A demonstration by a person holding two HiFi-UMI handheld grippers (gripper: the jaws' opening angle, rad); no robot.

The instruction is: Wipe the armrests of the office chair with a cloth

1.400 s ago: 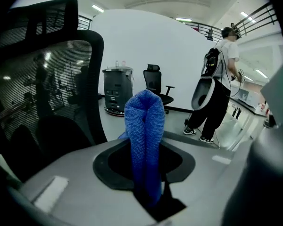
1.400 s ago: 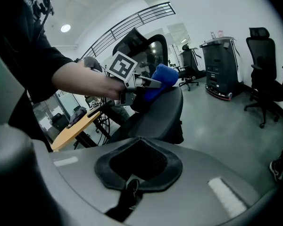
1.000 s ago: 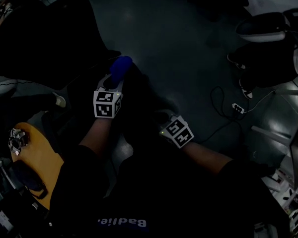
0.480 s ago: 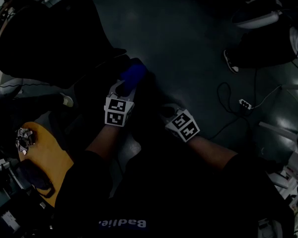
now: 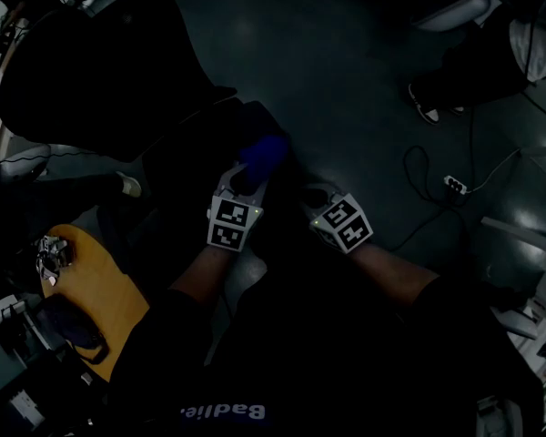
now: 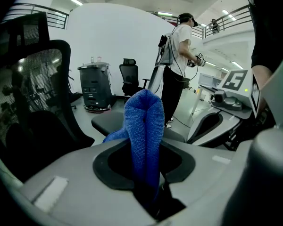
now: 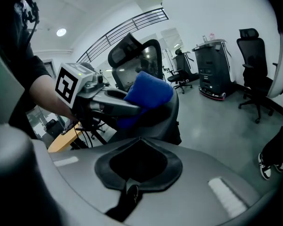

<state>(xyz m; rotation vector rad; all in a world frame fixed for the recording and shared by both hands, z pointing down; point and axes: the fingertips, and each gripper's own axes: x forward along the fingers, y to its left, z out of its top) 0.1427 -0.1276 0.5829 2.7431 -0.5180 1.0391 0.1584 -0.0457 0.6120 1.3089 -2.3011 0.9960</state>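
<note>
My left gripper [image 5: 248, 178] is shut on a folded blue cloth [image 5: 264, 157], which stands up between its jaws [image 6: 144, 131]. It sits at the dark armrest pad [image 6: 108, 122] of the black office chair [image 5: 91, 71], but contact is hidden. In the left gripper view the chair's mesh back [image 6: 35, 102] fills the left side. My right gripper [image 5: 314, 195] is just right of the cloth, shut with nothing in it [image 7: 137, 147]. The right gripper view shows the left gripper [image 7: 101, 102] with the cloth [image 7: 148, 94] in front of the chair.
An orange desk top [image 5: 86, 289] lies at the lower left. A power strip [image 5: 455, 186] and its cable lie on the floor at right, near someone's shoe [image 5: 425, 109]. Farther off stand a person [image 6: 179, 65], a black cart [image 6: 95, 89] and another office chair [image 6: 130, 77].
My left gripper has drawn the cloth back toward me, down and right in the head view. The right gripper has shifted slightly right alongside it.
</note>
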